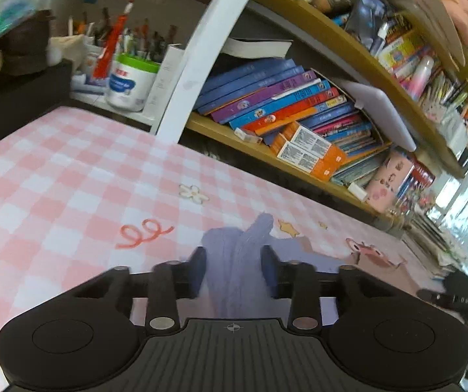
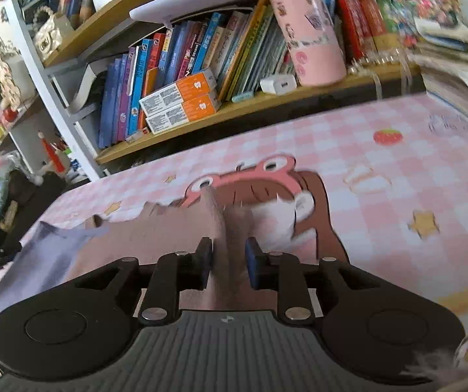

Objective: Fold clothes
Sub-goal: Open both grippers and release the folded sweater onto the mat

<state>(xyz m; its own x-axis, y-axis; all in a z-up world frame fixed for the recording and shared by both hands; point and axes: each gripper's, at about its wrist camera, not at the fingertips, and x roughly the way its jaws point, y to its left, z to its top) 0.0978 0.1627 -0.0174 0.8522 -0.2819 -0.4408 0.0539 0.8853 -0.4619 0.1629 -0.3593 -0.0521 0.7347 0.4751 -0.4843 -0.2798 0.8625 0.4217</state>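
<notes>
A thin garment, lilac on one face (image 1: 234, 261) and dusty pink on the other (image 2: 155, 238), hangs stretched between both grippers above the pink checked table cover (image 1: 70, 176). My left gripper (image 1: 234, 268) is shut on a bunched lilac edge that stands up between its blue pads. My right gripper (image 2: 229, 261) is shut on a pinched pink ridge of the same garment. In the right wrist view the cloth spreads leftward, with the lilac side (image 2: 41, 254) showing at the far left. The right gripper's black body also shows in the left wrist view (image 1: 462, 294).
A wooden bookshelf (image 1: 299, 163) packed with books and orange boxes (image 2: 181, 101) runs along the table's far edge. A white jar with pens (image 1: 129, 81) stands at the back left. A stack of papers (image 2: 456, 58) sits at the table's right end.
</notes>
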